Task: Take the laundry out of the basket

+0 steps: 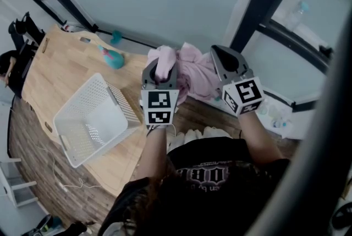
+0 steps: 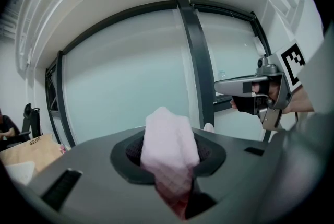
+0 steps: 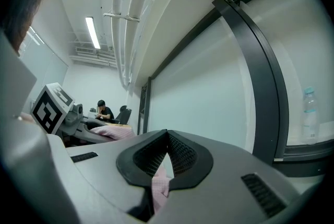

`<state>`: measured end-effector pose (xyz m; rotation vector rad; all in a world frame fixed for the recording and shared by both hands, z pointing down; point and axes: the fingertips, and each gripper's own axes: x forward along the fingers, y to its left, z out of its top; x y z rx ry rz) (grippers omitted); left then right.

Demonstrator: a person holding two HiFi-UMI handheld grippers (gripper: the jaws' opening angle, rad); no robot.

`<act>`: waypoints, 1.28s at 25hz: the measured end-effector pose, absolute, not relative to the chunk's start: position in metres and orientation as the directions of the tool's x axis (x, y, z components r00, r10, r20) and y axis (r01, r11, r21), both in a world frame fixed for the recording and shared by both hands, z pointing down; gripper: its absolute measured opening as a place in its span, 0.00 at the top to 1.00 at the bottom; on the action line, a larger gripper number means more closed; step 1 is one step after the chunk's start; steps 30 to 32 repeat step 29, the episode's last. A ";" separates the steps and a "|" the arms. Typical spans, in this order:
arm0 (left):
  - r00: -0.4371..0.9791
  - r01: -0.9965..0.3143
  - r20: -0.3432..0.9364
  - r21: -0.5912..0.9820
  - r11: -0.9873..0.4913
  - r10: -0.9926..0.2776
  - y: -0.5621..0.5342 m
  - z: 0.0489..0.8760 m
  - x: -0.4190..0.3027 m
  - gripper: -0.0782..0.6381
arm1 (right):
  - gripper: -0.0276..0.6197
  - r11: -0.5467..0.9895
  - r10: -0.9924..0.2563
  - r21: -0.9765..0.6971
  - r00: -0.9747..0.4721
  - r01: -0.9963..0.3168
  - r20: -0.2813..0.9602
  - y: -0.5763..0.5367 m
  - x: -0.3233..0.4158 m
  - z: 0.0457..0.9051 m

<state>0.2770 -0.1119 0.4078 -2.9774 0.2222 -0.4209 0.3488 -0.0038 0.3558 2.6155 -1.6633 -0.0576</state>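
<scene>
In the head view a pink garment (image 1: 192, 71) hangs bunched in the air between my two grippers, above the table's near edge. My left gripper (image 1: 160, 66) is shut on one end of it, and a pink fold (image 2: 168, 145) stands up between its jaws in the left gripper view. Pinched on the other end is my right gripper (image 1: 227, 58), with a strip of pink cloth (image 3: 159, 187) showing low between its jaws. The white mesh laundry basket (image 1: 75, 98) lies tipped on the wooden table (image 1: 58, 61), left of the grippers, with nothing visible inside.
A teal object (image 1: 112, 58) lies on the table beyond the basket. Dark window frames (image 1: 263, 4) and glass stand close ahead. A person sits at a desk (image 3: 105, 111) far off in the right gripper view. The table edge runs just under the grippers.
</scene>
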 end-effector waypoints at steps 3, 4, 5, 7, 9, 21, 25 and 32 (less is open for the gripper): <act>0.950 -0.128 0.268 -0.142 -0.982 -0.163 -0.112 0.409 0.277 0.71 | 0.91 -0.423 -0.906 0.061 0.423 -0.904 -0.008 -0.005 0.349 0.356; 0.949 -0.129 0.268 -0.142 -0.982 -0.163 -0.112 0.410 0.277 0.71 | 0.91 -0.422 -0.906 0.062 0.422 -0.905 -0.006 -0.005 0.350 0.356; 0.949 -0.130 0.268 -0.142 -0.981 -0.164 -0.112 0.410 0.278 0.71 | 0.92 -0.419 -0.908 0.062 0.419 -0.906 -0.003 -0.006 0.350 0.357; 0.950 -0.133 0.265 -0.144 -0.981 -0.167 -0.113 0.410 0.278 0.71 | 0.92 -0.412 -0.911 0.058 0.413 -0.909 0.003 -0.006 0.350 0.359; 0.949 -0.134 0.265 -0.148 -0.980 -0.170 -0.112 0.409 0.278 0.71 | 0.92 -0.415 -0.910 0.057 0.416 -0.908 0.004 -0.005 0.350 0.360; 0.948 -0.125 0.273 -0.152 -0.980 -0.163 -0.111 0.410 0.279 0.71 | 0.92 -0.433 -0.901 0.061 0.434 -0.899 0.001 -0.003 0.353 0.354; 0.950 -0.117 0.270 -0.149 -0.982 -0.155 -0.108 0.411 0.280 0.71 | 0.92 -0.435 -0.900 0.058 0.436 -0.899 0.001 -0.001 0.353 0.354; 0.950 -0.111 0.274 -0.151 -0.982 -0.150 -0.107 0.412 0.280 0.71 | 0.92 -0.435 -0.900 0.057 0.436 -0.898 0.000 -0.001 0.353 0.355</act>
